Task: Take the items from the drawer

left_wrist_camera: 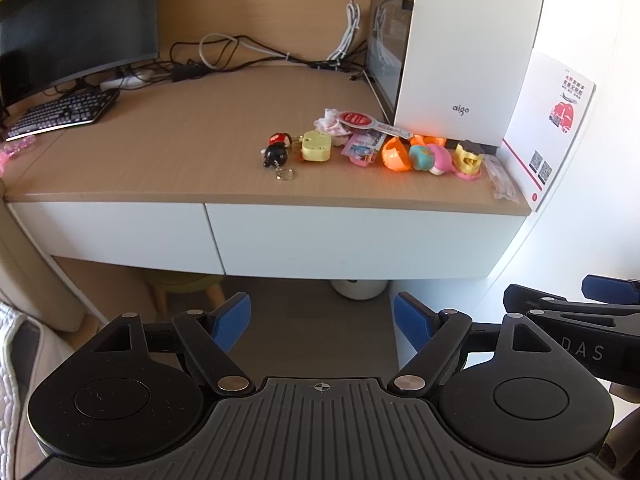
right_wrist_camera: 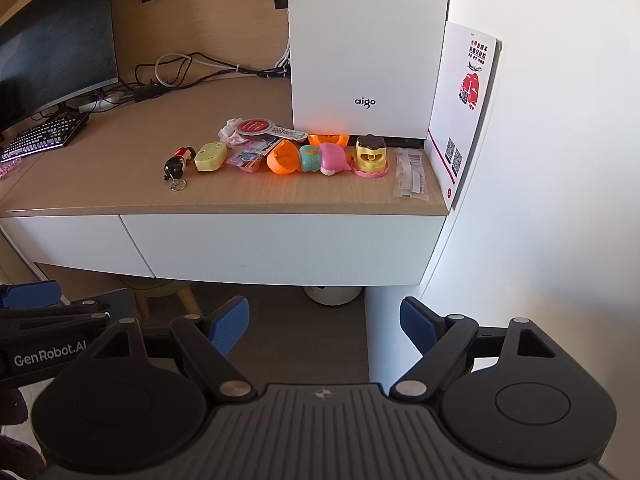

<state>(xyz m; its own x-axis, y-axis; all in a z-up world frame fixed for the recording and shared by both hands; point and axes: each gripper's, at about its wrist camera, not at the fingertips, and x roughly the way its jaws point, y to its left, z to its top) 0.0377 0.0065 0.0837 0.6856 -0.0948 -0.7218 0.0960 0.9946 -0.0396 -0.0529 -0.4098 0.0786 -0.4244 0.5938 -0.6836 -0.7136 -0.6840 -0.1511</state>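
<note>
A closed white drawer front [left_wrist_camera: 360,236] [right_wrist_camera: 280,244] sits under the wooden desk top, with a second closed drawer [left_wrist_camera: 116,232] [right_wrist_camera: 68,240] to its left. Small toys lie in a row on the desk: a black keychain figure [left_wrist_camera: 276,152] [right_wrist_camera: 176,164], a yellow box [left_wrist_camera: 317,146] [right_wrist_camera: 211,156], an orange shell [left_wrist_camera: 395,154] [right_wrist_camera: 283,158], a pink toy [left_wrist_camera: 438,158] [right_wrist_camera: 332,158] and a gold toy [left_wrist_camera: 469,157] [right_wrist_camera: 371,155]. My left gripper [left_wrist_camera: 322,320] and right gripper [right_wrist_camera: 324,322] both hang open and empty, low in front of the drawers.
A white aigo computer case [left_wrist_camera: 464,52] [right_wrist_camera: 364,48] stands behind the toys, with a printed card [right_wrist_camera: 464,104] against the wall. A monitor [left_wrist_camera: 76,20], keyboard [left_wrist_camera: 64,112] and cables [left_wrist_camera: 256,56] fill the left. A stool [right_wrist_camera: 168,292] and white bin [right_wrist_camera: 332,294] sit under the desk.
</note>
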